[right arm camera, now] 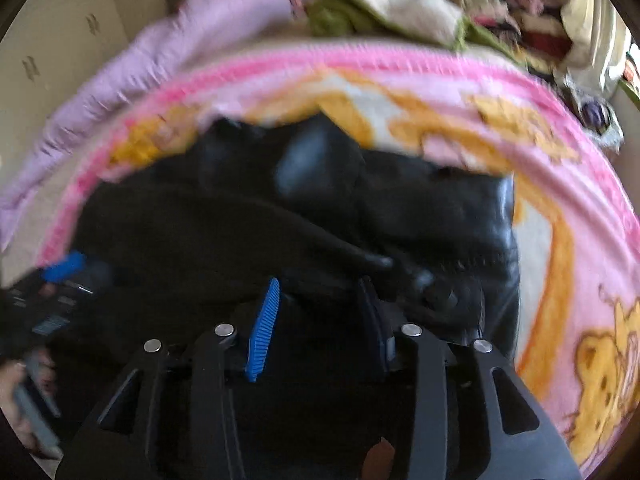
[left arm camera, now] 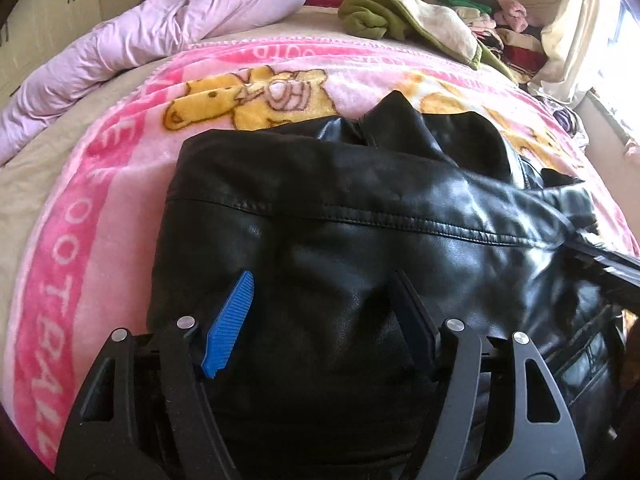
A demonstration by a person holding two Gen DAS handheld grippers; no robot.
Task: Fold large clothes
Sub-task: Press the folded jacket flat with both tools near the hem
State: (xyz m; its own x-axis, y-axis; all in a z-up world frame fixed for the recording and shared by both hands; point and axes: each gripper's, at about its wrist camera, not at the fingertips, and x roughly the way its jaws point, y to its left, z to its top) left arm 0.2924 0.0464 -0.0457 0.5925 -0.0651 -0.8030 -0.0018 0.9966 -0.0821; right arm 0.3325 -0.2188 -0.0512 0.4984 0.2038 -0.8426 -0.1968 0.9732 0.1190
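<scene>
A black leather jacket (left arm camera: 360,216) lies folded over on a pink cartoon blanket (left arm camera: 100,184) on the bed. The left gripper (left arm camera: 320,296) hovers over its near part, jaws fairly wide and empty. The right gripper (right arm camera: 320,300), blurred, has jaws narrowly parted above the jacket's edge. Beyond lie a lilac quilt (left arm camera: 160,28) and piled clothes (left arm camera: 460,12).
</scene>
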